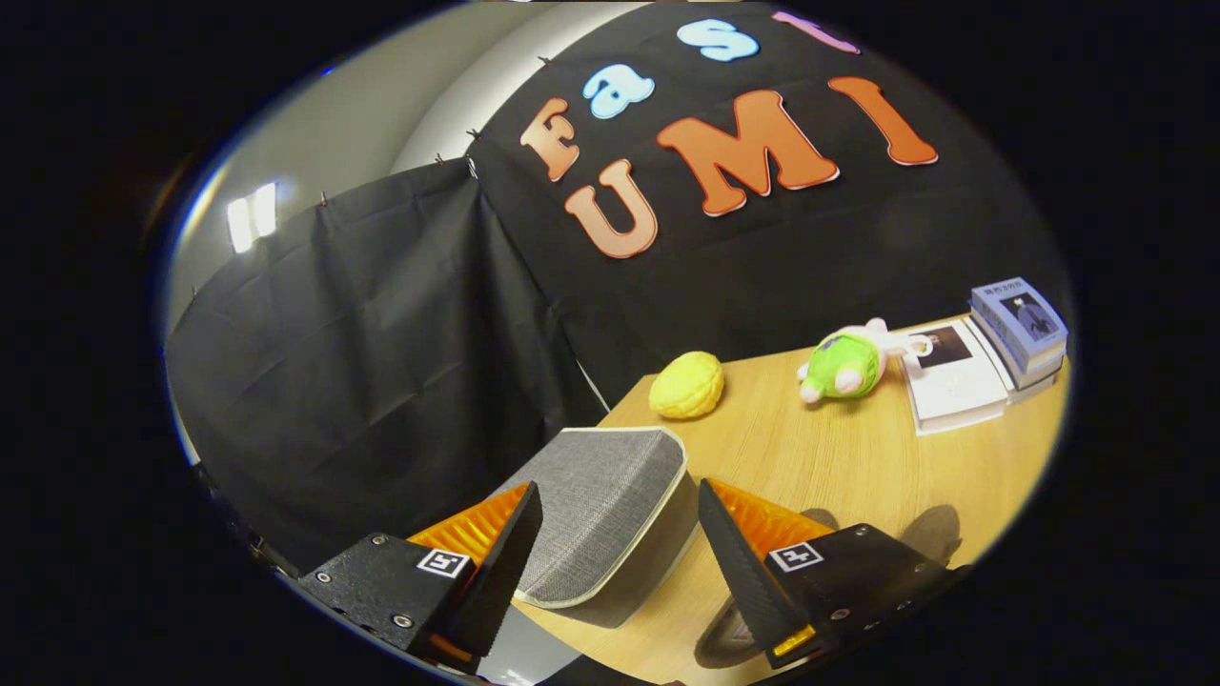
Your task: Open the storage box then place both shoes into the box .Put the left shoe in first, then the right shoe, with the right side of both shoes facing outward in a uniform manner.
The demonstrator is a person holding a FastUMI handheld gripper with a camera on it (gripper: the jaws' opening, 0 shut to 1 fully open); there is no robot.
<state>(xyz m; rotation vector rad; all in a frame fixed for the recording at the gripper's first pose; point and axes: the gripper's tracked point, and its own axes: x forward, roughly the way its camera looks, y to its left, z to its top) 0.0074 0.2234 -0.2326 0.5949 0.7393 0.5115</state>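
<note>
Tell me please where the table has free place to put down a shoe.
The widest bare wood lies on the table ahead of the open tool, between the grey storage box, the yellow toy and the green plush. A smaller gap separates the two toys. It is crowded near the books, which the plush touches.

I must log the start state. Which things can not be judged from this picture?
- Grey fabric storage box, gripper view: how its lid opens; the open gripper fingers cover its lower sides.
- Shoes: their place cannot be told.
- Blue book stack: too small to count.
- Wooden table: near edge cut off.
</note>
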